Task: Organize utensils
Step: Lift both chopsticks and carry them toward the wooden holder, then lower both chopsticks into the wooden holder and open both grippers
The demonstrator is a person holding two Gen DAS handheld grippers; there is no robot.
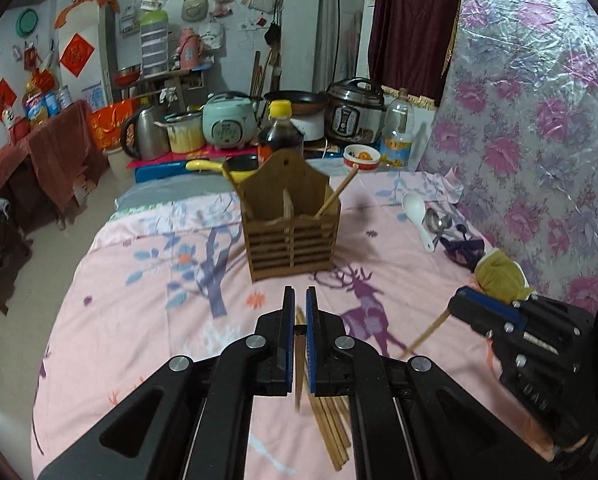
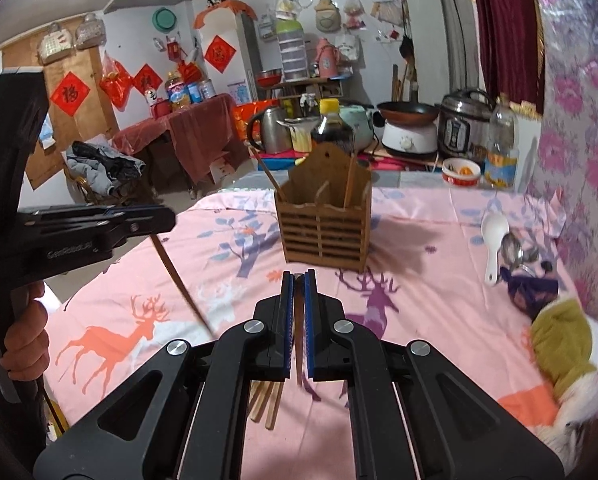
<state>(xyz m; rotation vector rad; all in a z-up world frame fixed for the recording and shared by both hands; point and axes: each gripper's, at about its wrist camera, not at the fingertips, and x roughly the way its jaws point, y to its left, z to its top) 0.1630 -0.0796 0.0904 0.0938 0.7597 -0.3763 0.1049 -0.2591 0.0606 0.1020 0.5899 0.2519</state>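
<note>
A slatted wooden utensil holder (image 1: 291,220) (image 2: 323,220) stands upright mid-table, with one chopstick leaning in each of its two compartments. My left gripper (image 1: 300,296) (image 2: 171,218) is shut on a single brown chopstick (image 2: 179,280) that hangs down from its pads, above the cloth. My right gripper (image 2: 299,278) (image 1: 457,300) is likewise shut on a chopstick (image 1: 423,338), lifted off the table. Several loose chopsticks (image 1: 331,428) (image 2: 267,404) lie on the cloth under the grippers. A white spoon (image 1: 419,212) (image 2: 493,240) and metal spoons (image 1: 439,222) (image 2: 515,250) lie at the right.
The table wears a pink deer-print cloth (image 1: 159,280). Dark blue and olive cloth bundles (image 2: 559,336) sit at the right edge by the floral wall. Behind the holder stand a soy sauce bottle (image 1: 279,132), cookers, a kettle and a small bowl (image 1: 361,158). A hand (image 2: 23,344) grips the left handle.
</note>
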